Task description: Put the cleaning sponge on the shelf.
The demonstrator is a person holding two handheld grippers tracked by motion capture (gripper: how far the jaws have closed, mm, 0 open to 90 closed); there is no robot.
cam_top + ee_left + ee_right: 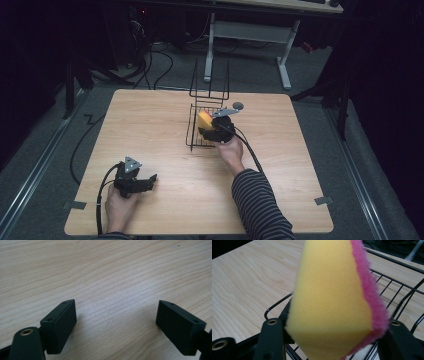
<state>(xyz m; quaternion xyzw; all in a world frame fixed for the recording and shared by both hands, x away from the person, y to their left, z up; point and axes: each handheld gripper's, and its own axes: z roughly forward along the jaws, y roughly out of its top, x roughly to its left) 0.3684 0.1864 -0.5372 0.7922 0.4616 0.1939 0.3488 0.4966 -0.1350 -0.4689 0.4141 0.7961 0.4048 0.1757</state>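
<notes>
Sponge work is what's going on at this table, and from where I stand it looks close to finished.

Starting at the near left corner of the worktop (150,120), the left gripper (150,181) rests low over bare wood in the person's left hand (119,205). Its jaws stand wide apart with nothing between them; in the left gripper view there is only wood grain between the two black pads. It plays no part in the job at this moment.

Moving right, toward the middle of the far edge, stands a black wire basket (192,131) with a tall wire back rising behind it. The yellow sponge (204,120), with a pink scrub layer (367,290) down one face, sits upright over the basket's floor wires. The right gripper (212,134) reaches in from the basket's right side, held by the right hand (231,150) on a striped sleeve (257,205).

In the right gripper view the sponge (329,302) fills the gap between the jaws, which flank it on both sides. Whether the pads press it I cannot tell; the foam shows no squeeze, so I judge the grip to be loosening.

Done, I'd say: sponge carried to the basket. Left: letting go fully, and drawing the right gripper clear without tipping the sponge out.
</notes>
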